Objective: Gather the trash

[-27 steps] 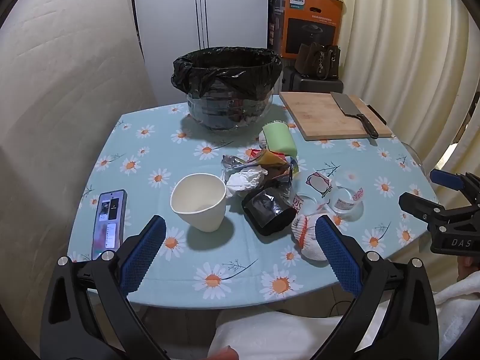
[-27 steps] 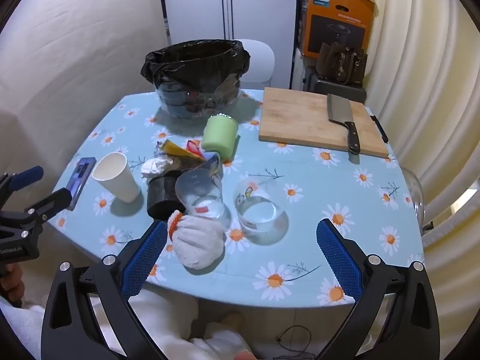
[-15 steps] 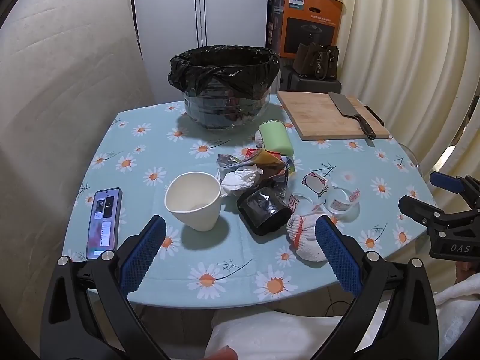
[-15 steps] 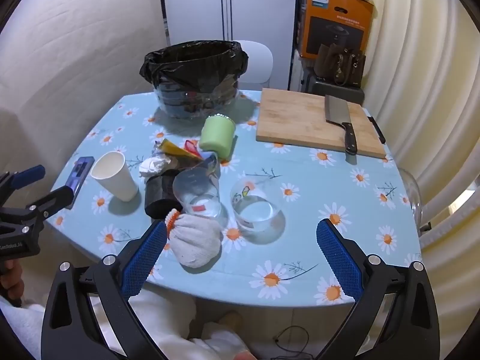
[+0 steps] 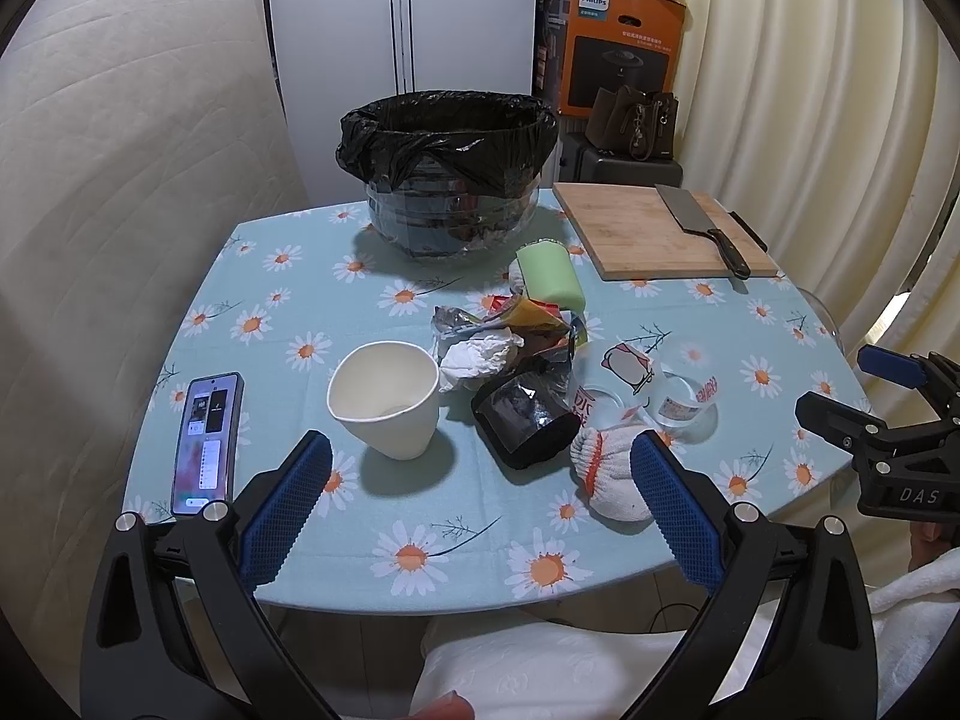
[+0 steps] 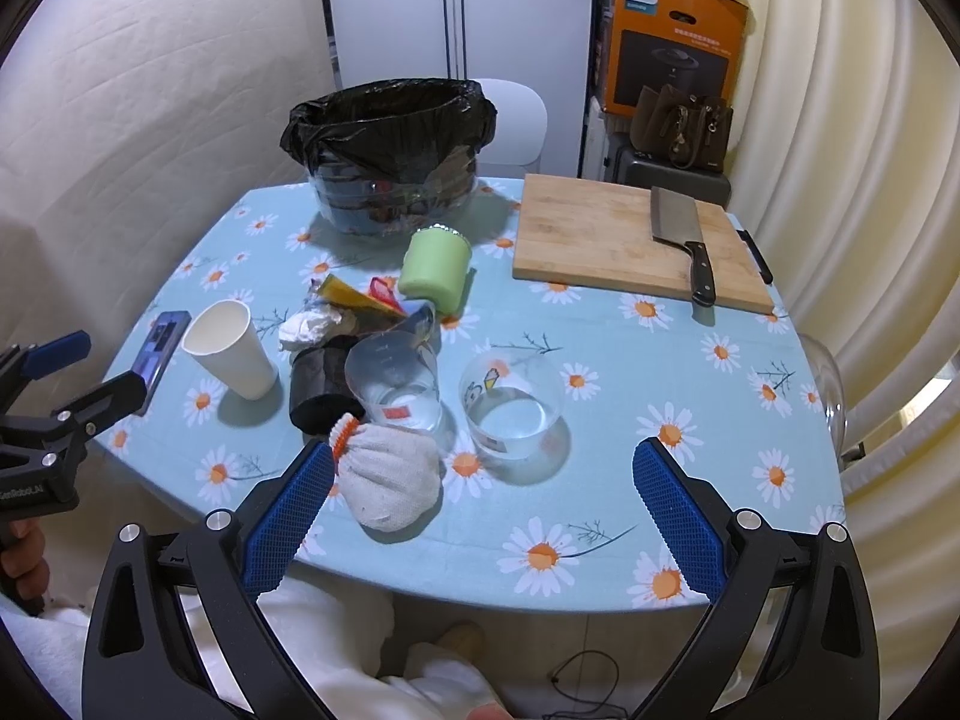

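Through the left wrist camera, your left claw (image 5: pixel 477 474) hangs over the near edge of the desk (image 5: pixel 372 276), its blue pads spread wide with nothing between them. Just ahead of its left pad stands the white paper cup (image 5: pixel 385 399), upright and empty. Ahead of its right pad lies the balled white work glove with the orange cuff (image 5: pixel 603 471), touching a crumpled black wrapper (image 5: pixel 525 417). Beyond those sits the trash heap: a crumpled white tissue (image 5: pixel 477 357), foil and coloured snack wrappers (image 5: pixel 534 315), then a green cup lying on its side (image 5: pixel 549 273). Farther ahead is the bin lined with a black bag (image 5: pixel 447 168). A phone (image 5: pixel 207 441) lies flat to the left of the claw. Your right claw (image 5: pixel 864 396) shows at the right edge, also spread apart.

Through the right wrist camera, your right claw (image 6: pixel 483 489) hovers over the desk's near edge, released and empty. The glove (image 6: pixel 387 477) lies just beside its left pad. Straight ahead stands a clear cup with a cartoon print (image 6: pixel 510 408), and next to it a second clear cup (image 6: pixel 396 378) leans against the wrappers. The paper cup (image 6: pixel 228 348) stands ahead to the left, and the bin (image 6: pixel 393 150) far ahead. A wooden cutting board (image 6: pixel 600 234) with a cleaver (image 6: pixel 681 234) on it lies ahead to the right. Your left claw (image 6: pixel 66 369) appears at the left edge.
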A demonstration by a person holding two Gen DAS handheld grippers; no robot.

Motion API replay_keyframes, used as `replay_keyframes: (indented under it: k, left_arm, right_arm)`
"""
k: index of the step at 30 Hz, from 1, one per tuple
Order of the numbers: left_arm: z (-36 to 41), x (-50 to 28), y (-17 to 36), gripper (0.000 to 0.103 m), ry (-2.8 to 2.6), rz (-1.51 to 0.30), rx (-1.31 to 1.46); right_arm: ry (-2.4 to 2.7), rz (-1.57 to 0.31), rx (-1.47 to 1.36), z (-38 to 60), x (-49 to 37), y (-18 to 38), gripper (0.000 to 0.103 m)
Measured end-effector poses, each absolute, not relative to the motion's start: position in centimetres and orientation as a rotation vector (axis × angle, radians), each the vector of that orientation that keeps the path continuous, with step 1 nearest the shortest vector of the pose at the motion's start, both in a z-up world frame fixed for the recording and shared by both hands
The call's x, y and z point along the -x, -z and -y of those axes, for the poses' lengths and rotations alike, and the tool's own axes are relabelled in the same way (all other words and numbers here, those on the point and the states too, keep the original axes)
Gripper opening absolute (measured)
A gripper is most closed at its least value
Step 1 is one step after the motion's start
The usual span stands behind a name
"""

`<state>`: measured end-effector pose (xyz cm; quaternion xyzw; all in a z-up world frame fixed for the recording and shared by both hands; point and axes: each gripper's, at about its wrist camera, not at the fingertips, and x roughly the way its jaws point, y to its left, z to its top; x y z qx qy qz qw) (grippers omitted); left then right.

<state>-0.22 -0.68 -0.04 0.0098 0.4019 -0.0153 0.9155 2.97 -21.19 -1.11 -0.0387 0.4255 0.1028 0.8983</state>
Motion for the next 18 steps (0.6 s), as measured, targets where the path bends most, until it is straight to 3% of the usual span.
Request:
replay_keyframes:
  k: [18]
  left_arm:
    - [0.46, 0.34, 0.14, 0.098, 0.022, -0.828, 0.004]
  right_arm:
    - [-0.207, -0.874, 0.08, 21.22, -2.6, 1.51, 0.096]
